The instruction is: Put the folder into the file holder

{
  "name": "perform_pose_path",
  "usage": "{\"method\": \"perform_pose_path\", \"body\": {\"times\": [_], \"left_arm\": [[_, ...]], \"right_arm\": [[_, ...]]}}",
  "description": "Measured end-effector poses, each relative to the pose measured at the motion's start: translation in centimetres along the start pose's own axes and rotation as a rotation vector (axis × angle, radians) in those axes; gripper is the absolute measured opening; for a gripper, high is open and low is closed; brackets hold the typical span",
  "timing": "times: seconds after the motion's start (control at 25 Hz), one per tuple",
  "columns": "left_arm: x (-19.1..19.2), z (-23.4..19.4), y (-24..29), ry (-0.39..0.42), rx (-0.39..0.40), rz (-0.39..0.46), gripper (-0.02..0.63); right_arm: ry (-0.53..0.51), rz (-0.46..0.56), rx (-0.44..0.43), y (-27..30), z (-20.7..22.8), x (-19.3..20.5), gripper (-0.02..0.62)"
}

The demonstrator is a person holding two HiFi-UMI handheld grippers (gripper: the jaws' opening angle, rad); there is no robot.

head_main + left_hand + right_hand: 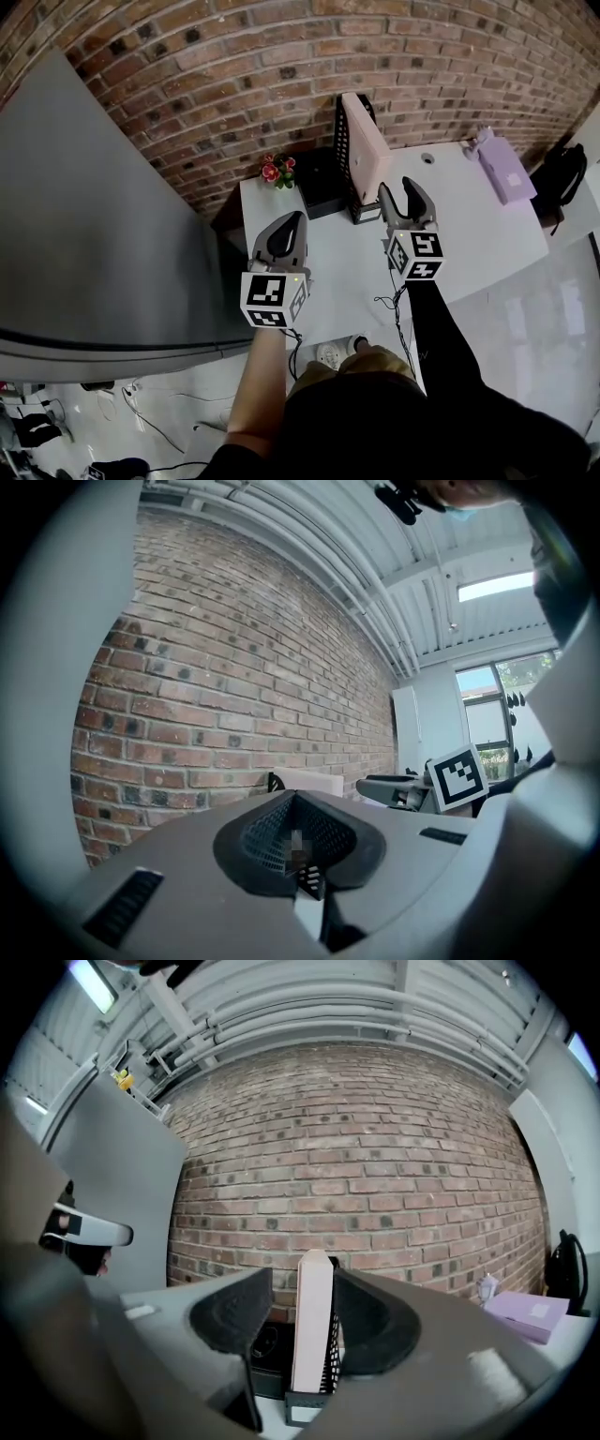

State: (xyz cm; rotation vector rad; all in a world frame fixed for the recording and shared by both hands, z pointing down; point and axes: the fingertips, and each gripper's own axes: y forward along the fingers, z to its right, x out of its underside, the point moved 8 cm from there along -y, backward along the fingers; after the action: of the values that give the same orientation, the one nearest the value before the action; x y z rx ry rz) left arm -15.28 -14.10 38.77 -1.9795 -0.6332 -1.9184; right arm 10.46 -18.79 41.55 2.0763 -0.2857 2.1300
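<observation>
Standing on edge in the black mesh file holder (344, 141), the folder (367, 150) is a pale salmon-pink slab with a plain, smooth face and a rounded upper corner. It rises well above the holder's wall. Seen edge-on from the right gripper view, it is a narrow, tall strip that tapers to a blunt point at the top, its foot sunk behind the holder's low black front lip. The holder sits at the back of the white table (487, 234), close to the brick wall (281, 75), with a black box (319, 183) just beside it on the left and a small pot of red and pink flowers (278, 171) beyond that at the table's corner.

The right gripper (401, 199) hovers in front of the holder with its claw spread wide. The folder shows through the gap between its dark pads but lies farther off, and neither pad touches it. The left gripper (292, 223) hangs nearer the person, over the table's left edge, with its claw pressed together on nothing.

A lilac box (508, 169) lies well apart at the table's right end, with a black bag (561, 173) past it. A grey partition (84, 216) fills the left side.
</observation>
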Motion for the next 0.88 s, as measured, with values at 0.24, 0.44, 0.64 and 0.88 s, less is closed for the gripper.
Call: {"method": "perform_pose_path", "body": {"times": [0.24,0.44,0.64,0.88], "left_arm": [[-1.1,0.8,-1.8,0.037,0.011,0.011,0.008],[-1.5,0.8,-3.2,0.059,0.010,0.028,0.008],[-2.4,0.4,-4.9,0.078,-0.058,0.078,0.008],[-2.8,0.9,-5.7,0.140,-0.017,0.072,0.008]], "right_arm": [[0.023,0.012,-0.019,-3.3,-1.7,-1.7,0.196],[0.015,0.035,-0.037,-5.9,-3.2,-2.3,0.196],[0.006,0.051,-0.075,-7.9,-4.0,-3.0,0.196],[-0.050,0.058,-0.124,-9.3,-4.9,-3.7,0.196]]}}
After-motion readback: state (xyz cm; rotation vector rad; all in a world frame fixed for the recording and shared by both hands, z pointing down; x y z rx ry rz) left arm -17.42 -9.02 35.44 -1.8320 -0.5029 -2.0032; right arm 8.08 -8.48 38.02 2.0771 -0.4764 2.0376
